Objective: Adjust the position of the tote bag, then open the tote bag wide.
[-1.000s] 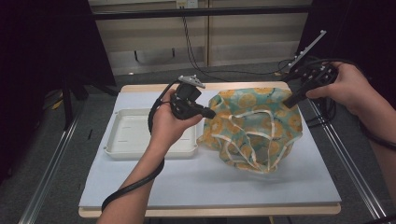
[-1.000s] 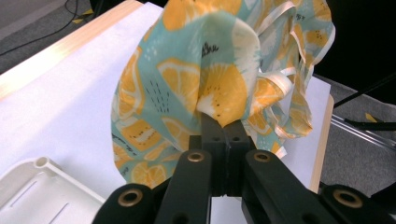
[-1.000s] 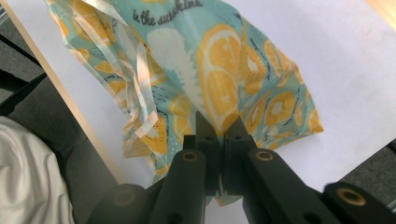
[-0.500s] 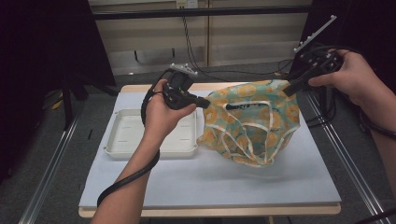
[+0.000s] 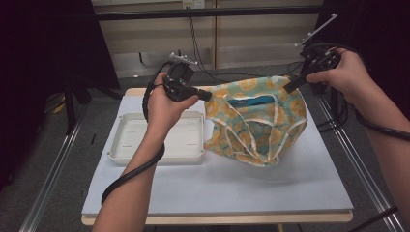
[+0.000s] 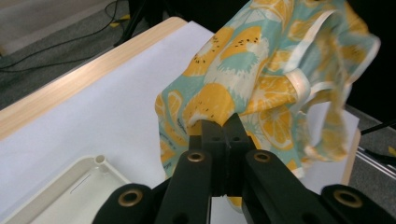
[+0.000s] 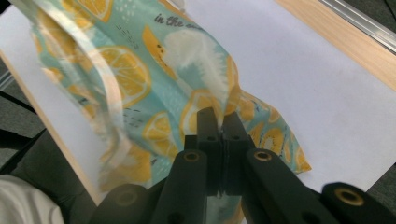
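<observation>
A teal cloth printed with orange lemon slices and trimmed in white (image 5: 256, 121) hangs stretched between my two grippers above the white table mat. My left gripper (image 5: 207, 95) is shut on the cloth's left top edge; in the left gripper view its jaws pinch the fabric (image 6: 219, 100) at the tips (image 6: 220, 126). My right gripper (image 5: 289, 87) is shut on the right top edge, and the right gripper view has the cloth (image 7: 140, 79) pinched at its tips (image 7: 219, 119). The cloth's lower part rests on the mat.
A shallow white tray (image 5: 125, 150) lies on the mat (image 5: 232, 188) to the left of the cloth, under my left forearm. The table's wooden edge (image 5: 338, 215) runs along the front. Cables trail over the floor behind the table.
Both grippers have lifted and moved away from me, pulling the cloth up and wider. The cloth now hangs more open than a second ago.
</observation>
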The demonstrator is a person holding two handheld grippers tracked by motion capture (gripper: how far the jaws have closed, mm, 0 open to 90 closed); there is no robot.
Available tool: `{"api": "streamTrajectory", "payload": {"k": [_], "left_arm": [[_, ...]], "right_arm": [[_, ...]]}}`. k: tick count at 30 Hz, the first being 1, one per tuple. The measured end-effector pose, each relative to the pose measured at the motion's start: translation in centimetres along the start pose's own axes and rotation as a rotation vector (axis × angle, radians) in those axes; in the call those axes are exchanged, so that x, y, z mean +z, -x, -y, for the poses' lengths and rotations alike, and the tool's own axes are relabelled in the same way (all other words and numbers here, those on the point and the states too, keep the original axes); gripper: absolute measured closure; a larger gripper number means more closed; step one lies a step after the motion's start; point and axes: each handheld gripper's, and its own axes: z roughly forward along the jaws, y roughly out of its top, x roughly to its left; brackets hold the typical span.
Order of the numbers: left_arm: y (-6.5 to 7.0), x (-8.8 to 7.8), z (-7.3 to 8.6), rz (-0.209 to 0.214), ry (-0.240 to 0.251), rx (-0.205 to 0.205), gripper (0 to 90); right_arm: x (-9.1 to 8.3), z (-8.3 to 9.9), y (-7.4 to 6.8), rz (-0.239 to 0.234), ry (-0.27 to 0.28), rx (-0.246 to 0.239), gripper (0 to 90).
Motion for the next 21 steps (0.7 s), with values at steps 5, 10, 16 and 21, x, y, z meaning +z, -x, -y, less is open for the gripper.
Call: {"api": "streamTrajectory", "payload": {"k": [5,10,16,21], "left_arm": [[-0.6,1.0,0.2,0.009,-0.013,-0.021,90.0],[-0.9,1.5,0.5,0.019,-0.034,-0.022,90.0],[-1.0,1.9,1.2,0.017,-0.053,-0.045,90.0],[-1.1,2.1,1.4,0.013,-0.061,-0.058,90.0]], "right_arm": [[1.6,0.1,0.5,-0.005,-0.028,0.0,89.1],[2.4,0.3,0.4,-0.018,-0.037,-0.005,88.4],[3.1,0.8,0.6,-0.012,-0.051,-0.012,75.9],[2.5,1.2,0.5,0.038,-0.044,-0.019,62.4]]}}
